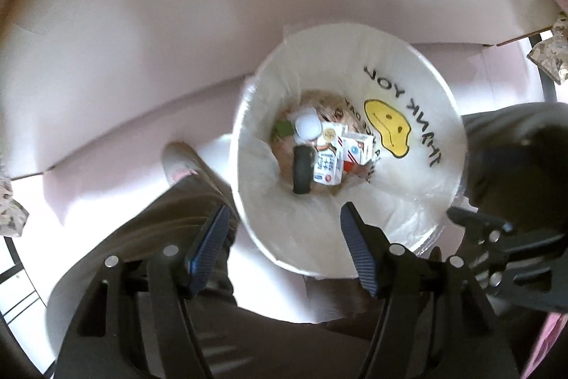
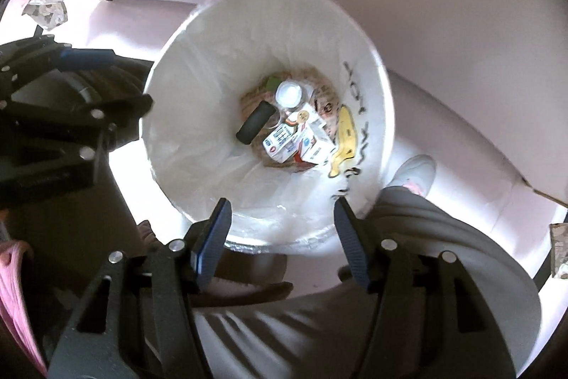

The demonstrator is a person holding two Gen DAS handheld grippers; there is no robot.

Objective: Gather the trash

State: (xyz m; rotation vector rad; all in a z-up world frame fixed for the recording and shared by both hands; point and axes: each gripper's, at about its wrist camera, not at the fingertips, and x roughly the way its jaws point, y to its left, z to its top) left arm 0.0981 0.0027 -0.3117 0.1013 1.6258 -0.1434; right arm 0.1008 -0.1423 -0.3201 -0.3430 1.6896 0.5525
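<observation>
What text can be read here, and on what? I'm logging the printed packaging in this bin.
"THANK YOU": black letters on the white bag lining the bin, beside a yellow smiley face.
"...CE DAY": fragment lower on the same bag, partly hidden by the cartons.
Blue-printed carton: lettering too small to read.
Red-and-white carton: logo and text too blurred to read.
Black cylinder and white cap: no text visible.

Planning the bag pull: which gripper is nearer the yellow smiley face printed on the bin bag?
Right. The right gripper hovers over the bin rim on the smiley face's side; the left gripper straddles the rim farther round, away from it.
</observation>
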